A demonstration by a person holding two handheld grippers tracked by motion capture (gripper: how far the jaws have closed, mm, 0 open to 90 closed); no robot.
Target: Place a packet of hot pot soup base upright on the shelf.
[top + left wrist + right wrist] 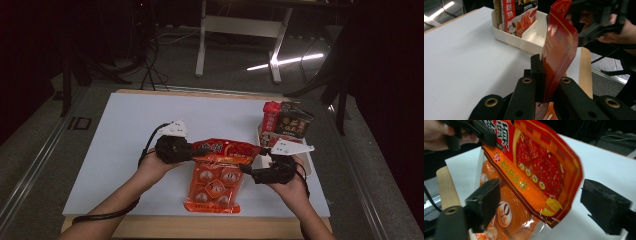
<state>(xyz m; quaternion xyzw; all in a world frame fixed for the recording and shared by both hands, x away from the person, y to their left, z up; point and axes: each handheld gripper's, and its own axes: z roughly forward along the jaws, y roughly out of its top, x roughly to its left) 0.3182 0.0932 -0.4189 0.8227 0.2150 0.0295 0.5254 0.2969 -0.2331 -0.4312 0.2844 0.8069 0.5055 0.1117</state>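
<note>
My left gripper (192, 151) (542, 65) is shut on one end of a red seasoning packet (227, 148) (560, 47) (541, 162) and holds it on edge above the table. The packet's other end hangs between the spread jaws of my right gripper (251, 167) (544, 202), which is open and not touching it. Under the red packet an orange packet (214, 186) (506, 216) with round pictures lies flat near the table's front edge. In the right gripper view the left gripper (474, 130) grips the packet's top corner.
A white divided tray (310, 165) (511, 38) stands at the right side of the table with upright packets (285, 122) (520, 15) at its far end. The white tabletop (150, 115) spreads to the left. A wooden strip (200, 227) runs along the front edge.
</note>
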